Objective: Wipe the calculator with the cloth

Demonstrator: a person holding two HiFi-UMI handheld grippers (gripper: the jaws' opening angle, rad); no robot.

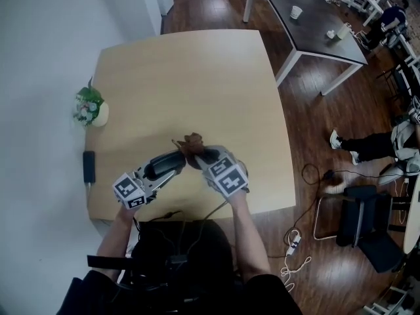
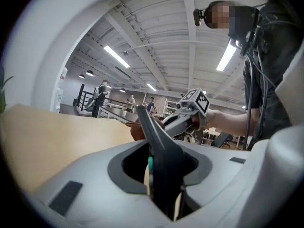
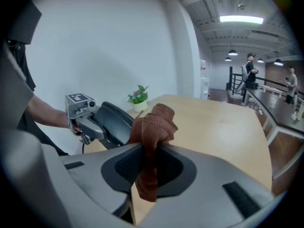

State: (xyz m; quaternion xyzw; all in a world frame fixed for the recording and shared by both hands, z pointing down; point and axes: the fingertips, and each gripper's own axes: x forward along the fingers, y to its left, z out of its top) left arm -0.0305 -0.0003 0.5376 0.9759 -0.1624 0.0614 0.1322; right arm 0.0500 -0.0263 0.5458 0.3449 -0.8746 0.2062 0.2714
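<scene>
A dark calculator (image 1: 164, 165) is held above the near part of the wooden table (image 1: 190, 77), with my left gripper (image 1: 159, 174) shut on it. In the left gripper view the calculator (image 2: 159, 148) stands edge-on between the jaws of my left gripper (image 2: 160, 186). My right gripper (image 1: 205, 157) is shut on a brown cloth (image 1: 192, 143), which bunches above the jaws and hangs below them (image 3: 154, 127). The cloth touches the calculator's far end (image 3: 114, 122). In the left gripper view the right gripper (image 2: 186, 120) shows just behind the calculator.
A small potted plant (image 1: 90, 107) stands at the table's left edge, with a black block (image 1: 88, 166) nearer along that edge. A dark table (image 1: 308, 18) with cups stands at the back right. A chair (image 1: 361, 222) and cables lie on the floor at right.
</scene>
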